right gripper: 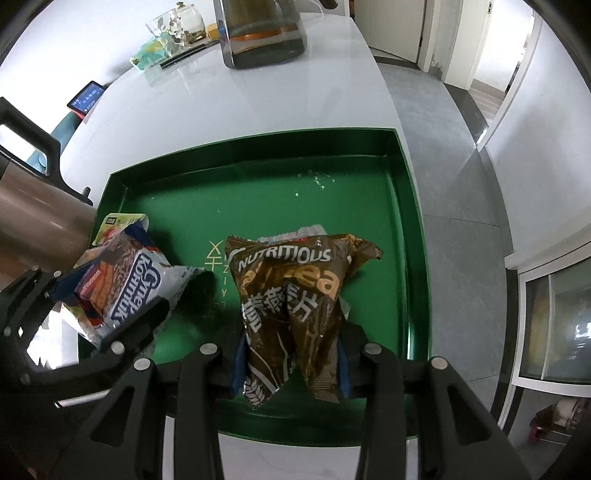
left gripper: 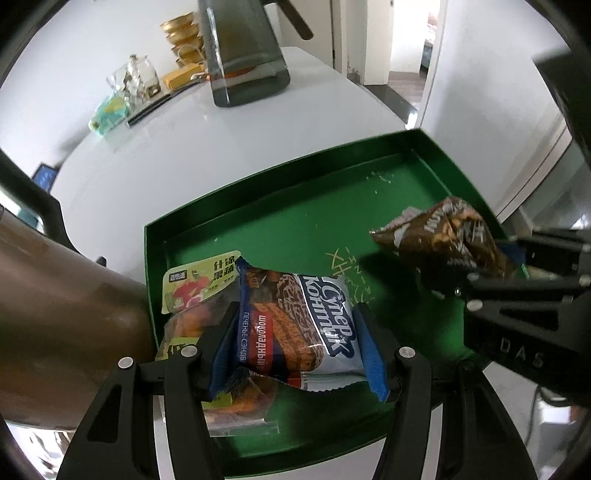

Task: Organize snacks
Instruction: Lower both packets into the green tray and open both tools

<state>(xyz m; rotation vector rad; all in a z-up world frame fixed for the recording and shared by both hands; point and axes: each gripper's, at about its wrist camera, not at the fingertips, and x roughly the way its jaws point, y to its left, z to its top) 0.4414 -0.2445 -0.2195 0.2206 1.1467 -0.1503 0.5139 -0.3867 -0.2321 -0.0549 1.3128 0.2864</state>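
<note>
A green tray (left gripper: pixel 258 184) (right gripper: pixel 258 138) lies on the white table. My left gripper (left gripper: pixel 297 354) is shut on a blue and white cookie pack (left gripper: pixel 295 317) (right gripper: pixel 125 284), held over the tray's near left corner. Under it lies a yellow-green fruit crisp pack (left gripper: pixel 199 277) (right gripper: pixel 118 221). My right gripper (right gripper: pixel 291 365) is shut on a crumpled brown cereal pack (right gripper: pixel 291 291) (left gripper: pixel 450 236), pinched at its lower end above the tray's near middle. The two grippers sit side by side, apart.
A brown metal kettle (left gripper: pixel 55 295) (right gripper: pixel 33 214) stands against the tray's left side. At the back are a dark glass pitcher (left gripper: pixel 243 55) (right gripper: pixel 262 33), a glass teapot (left gripper: pixel 136 77), gold bowls (left gripper: pixel 181 37) and a small screen (right gripper: pixel 86 96). The table edge runs just right of the tray.
</note>
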